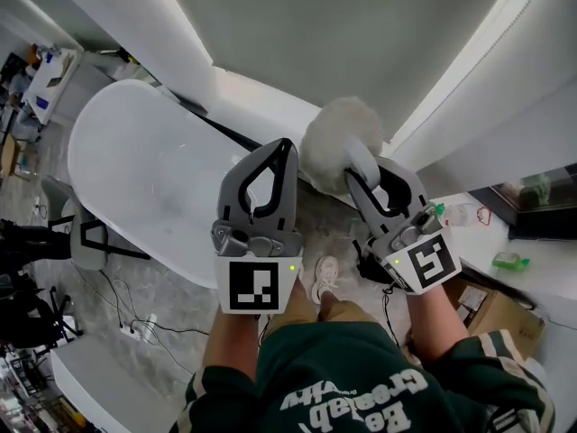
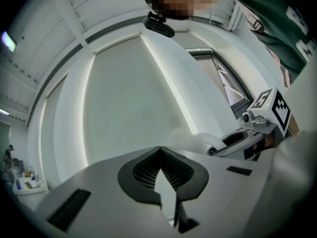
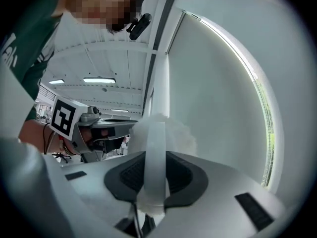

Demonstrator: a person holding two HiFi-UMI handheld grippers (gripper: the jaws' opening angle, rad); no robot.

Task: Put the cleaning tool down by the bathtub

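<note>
The cleaning tool (image 1: 338, 138) is a fluffy white duster head on a flat white handle. My right gripper (image 1: 361, 171) is shut on that handle and holds the tool up in the air, beyond the right end of the white bathtub (image 1: 135, 179). In the right gripper view the handle (image 3: 154, 152) runs up between the dark pads to the fluffy head (image 3: 173, 133). My left gripper (image 1: 282, 147) is held just left of the tool, over the tub's right end. Its jaws (image 2: 159, 155) meet at the tips with nothing between them.
A white ledge (image 1: 270, 97) runs behind the tub against the grey wall. Cables and a power strip (image 1: 135, 325) lie on the marble floor in front. A cardboard box (image 1: 491, 312) and a green bottle (image 1: 509, 261) sit at the right, and a dark stool (image 1: 90, 237) is at the tub's left.
</note>
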